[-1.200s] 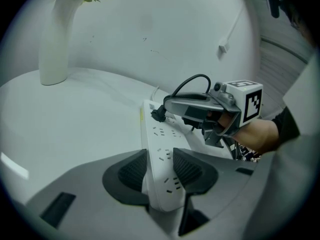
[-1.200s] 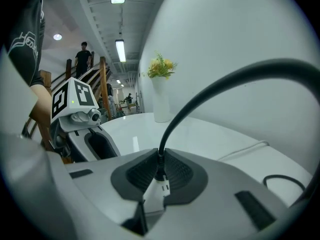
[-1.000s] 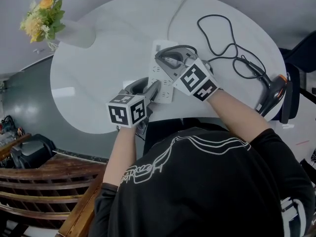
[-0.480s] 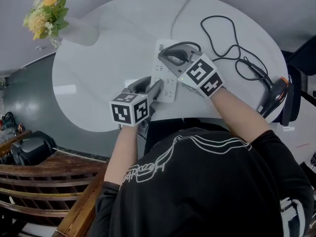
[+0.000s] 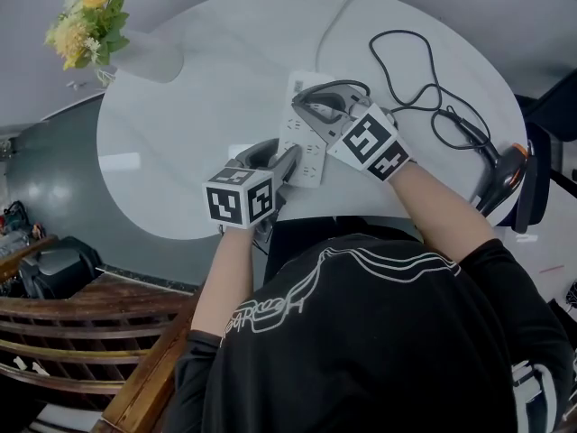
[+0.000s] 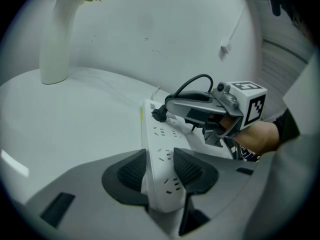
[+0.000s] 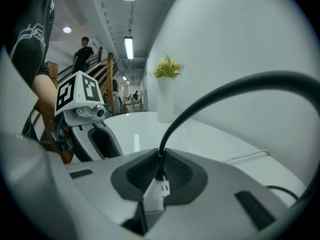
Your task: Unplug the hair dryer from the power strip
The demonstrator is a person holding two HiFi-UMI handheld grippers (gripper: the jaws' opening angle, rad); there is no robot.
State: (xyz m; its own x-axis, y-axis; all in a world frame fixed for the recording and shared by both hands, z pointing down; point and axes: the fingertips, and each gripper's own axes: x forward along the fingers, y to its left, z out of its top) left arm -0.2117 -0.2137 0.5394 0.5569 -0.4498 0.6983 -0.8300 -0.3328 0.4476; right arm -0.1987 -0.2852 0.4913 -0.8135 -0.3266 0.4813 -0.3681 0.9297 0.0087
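Nothing legible: the black shirt (image 5: 379,332) carries white script toward 6 o'clock in the head view (too blurred to read) — print on the power strip (image 5: 306,156) is too small.

One power strip (image 5: 310,158), one hair dryer (image 5: 498,183)

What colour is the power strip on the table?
White. The power strip shows best in the left gripper view.
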